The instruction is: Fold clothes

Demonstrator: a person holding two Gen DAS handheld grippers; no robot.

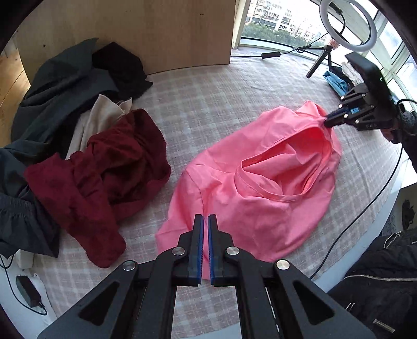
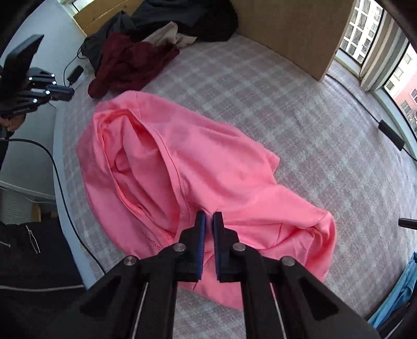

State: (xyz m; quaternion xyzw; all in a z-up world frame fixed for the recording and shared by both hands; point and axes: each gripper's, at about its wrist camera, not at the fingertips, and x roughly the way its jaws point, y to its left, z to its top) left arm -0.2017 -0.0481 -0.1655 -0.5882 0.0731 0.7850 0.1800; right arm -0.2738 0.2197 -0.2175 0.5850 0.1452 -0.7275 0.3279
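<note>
A pink T-shirt (image 1: 260, 208) (image 2: 208, 161) lies crumpled on the checked bed cover (image 1: 208, 104), its neck opening facing up. My right gripper (image 2: 209, 216) points down at the shirt. In the left wrist view the right gripper (image 1: 325, 121) is shut on the shirt's far edge, and the cloth bunches into its tips. My left gripper (image 1: 205, 217) hovers over the shirt's near edge with its jaws shut. In the right wrist view the left gripper (image 2: 71, 91) stands clear of the shirt, and no cloth hangs from it.
A maroon garment (image 1: 104, 182), dark grey clothes (image 1: 60, 91) and a beige piece (image 1: 99, 120) are piled at the left by a wooden board (image 1: 156, 31). A ring light (image 1: 346, 23), blue cloth (image 1: 336, 82), a cable (image 1: 365, 208) and a black jacket (image 1: 378, 273) are on the right.
</note>
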